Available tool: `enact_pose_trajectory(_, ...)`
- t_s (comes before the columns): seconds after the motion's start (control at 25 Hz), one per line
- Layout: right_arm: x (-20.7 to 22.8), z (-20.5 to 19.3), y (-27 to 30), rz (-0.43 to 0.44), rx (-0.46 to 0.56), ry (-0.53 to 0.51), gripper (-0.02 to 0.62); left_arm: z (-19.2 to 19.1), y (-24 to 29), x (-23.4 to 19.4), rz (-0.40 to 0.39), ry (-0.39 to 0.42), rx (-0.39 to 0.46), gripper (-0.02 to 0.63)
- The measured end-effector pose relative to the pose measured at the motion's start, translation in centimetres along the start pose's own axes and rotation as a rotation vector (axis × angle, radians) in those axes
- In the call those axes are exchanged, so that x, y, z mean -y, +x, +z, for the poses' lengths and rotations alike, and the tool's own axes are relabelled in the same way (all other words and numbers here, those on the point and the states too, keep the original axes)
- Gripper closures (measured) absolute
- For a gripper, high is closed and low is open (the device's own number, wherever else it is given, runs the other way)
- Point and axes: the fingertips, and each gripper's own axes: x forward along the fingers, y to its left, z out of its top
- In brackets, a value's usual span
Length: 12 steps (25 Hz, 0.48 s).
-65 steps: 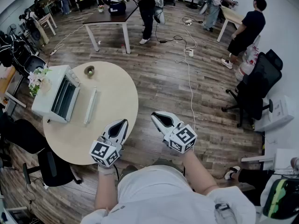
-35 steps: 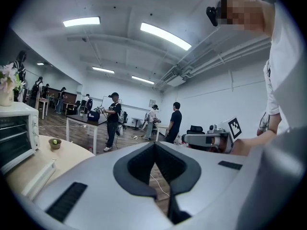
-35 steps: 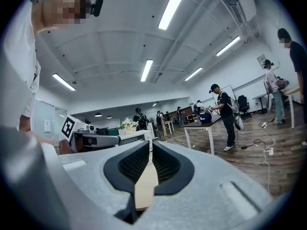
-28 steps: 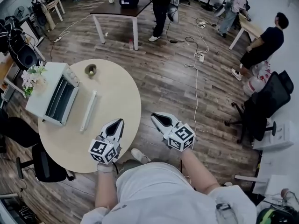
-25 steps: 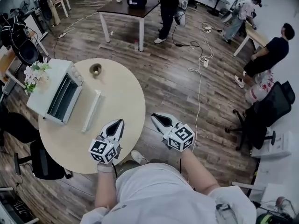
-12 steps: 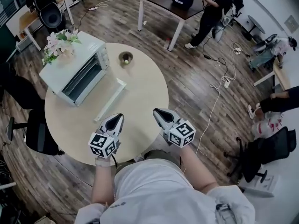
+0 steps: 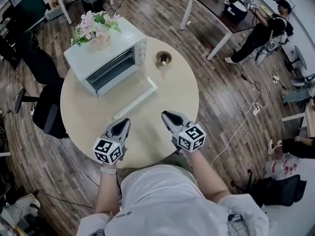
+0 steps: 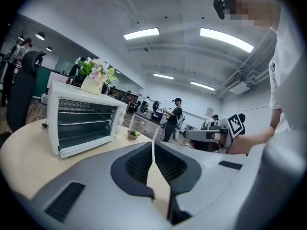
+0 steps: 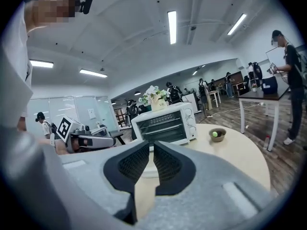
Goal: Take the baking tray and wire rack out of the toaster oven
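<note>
Facing the toaster oven (image 7: pixel 106 58), door down, the left gripper (image 7: pixel 123 123) and right gripper (image 7: pixel 167 116) hover well short of it, jaws nearly together and empty. Baking tray (image 8: pixel 82 122) and wire rack (image 8: pixel 84 112) sit inside. Step in hand: approach. Next: spread jaws, reach in.

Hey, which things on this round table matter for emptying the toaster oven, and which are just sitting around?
For the job:
- oven, its door open
- rack inside; the tray can't be told apart
- left gripper and right gripper, jaws shut, empty

Lying about:
- flowers on top of the oven
- bowl on the table
</note>
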Motion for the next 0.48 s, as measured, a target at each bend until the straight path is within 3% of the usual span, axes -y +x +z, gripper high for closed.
enact_pose_trajectory(0.48,2.6,0.9,7.6,0.291,-0.097,0.023,0.569,1.6,-1.5,-3.1,0.323,-0.061,0.067,0.606)
